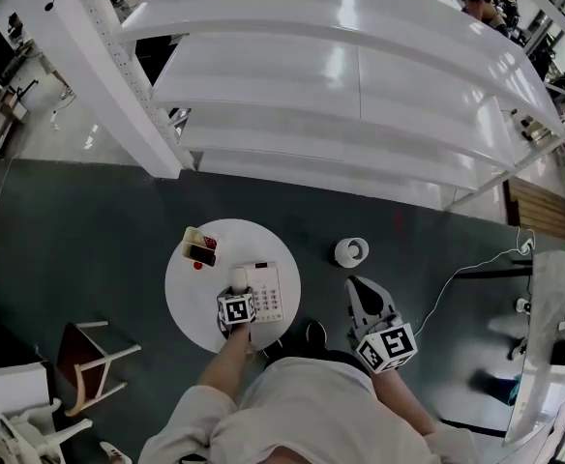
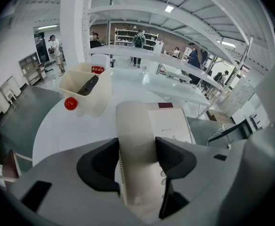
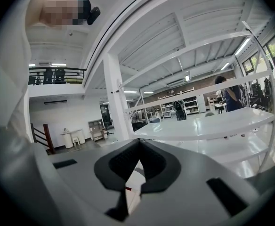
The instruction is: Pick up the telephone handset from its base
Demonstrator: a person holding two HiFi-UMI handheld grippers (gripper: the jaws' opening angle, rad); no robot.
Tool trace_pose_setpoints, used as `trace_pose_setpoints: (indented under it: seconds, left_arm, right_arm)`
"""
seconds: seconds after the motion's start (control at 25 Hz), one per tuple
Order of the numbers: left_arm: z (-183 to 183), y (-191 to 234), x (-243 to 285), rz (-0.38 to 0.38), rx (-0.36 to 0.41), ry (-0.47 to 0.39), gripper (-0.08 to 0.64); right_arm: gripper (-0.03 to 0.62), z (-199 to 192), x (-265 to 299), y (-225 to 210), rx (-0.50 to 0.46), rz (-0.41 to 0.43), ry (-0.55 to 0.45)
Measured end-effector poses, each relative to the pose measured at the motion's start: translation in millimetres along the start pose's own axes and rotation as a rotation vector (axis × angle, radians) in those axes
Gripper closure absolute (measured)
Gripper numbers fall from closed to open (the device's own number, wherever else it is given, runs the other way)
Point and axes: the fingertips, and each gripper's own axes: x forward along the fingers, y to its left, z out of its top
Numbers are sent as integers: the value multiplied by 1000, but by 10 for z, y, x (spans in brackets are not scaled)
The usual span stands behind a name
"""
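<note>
— So, where are you with the phone?

— Closest in, my left claw (image 2: 137,150) has its two dark pads pressed against the sides of the handset (image 2: 136,126), roughly midway along it. I'd call that the grip made. The handset lies along the left side of the phone base (image 2: 171,125), and as far as I can judge it is not yet raised.

— What does the next move call for?

— A straight lift, I think, with the squeeze kept firm. A coiled cord (image 2: 120,173) shows beside the handset, so pulling sideways could drag the base across the table (image 2: 71,131).

— And your other claw?

— My right claw (image 3: 138,147) has its pads together with nothing between them. Its own camera shows only shelving and the hall beyond, no phone at all.

— Does the view from your head add anything?

— It does. There the marker cube hides the grip, which only the left claw's camera shows. But it places the left claw (image 1: 236,298) over the round white table (image 1: 191,303), and the right claw (image 1: 360,293) well off to the side, above the dark floor. Farther back on the table stands a tray (image 2: 97,102) with a red ball (image 2: 70,103) at its corner.
</note>
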Motion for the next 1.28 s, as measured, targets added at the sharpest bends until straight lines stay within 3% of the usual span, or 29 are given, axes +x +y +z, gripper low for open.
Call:
trace_pose_setpoints:
  seconds: [0.88, 1.28]
  left_arm:
    - [-10, 14, -23, 15, -49, -7, 324]
    - [16, -6, -151, -1, -68, -61, 324]
  right_arm:
    - [584, -54, -42, 7, -1, 16, 9]
    - [584, -56, -106, 70, 3, 22, -3]
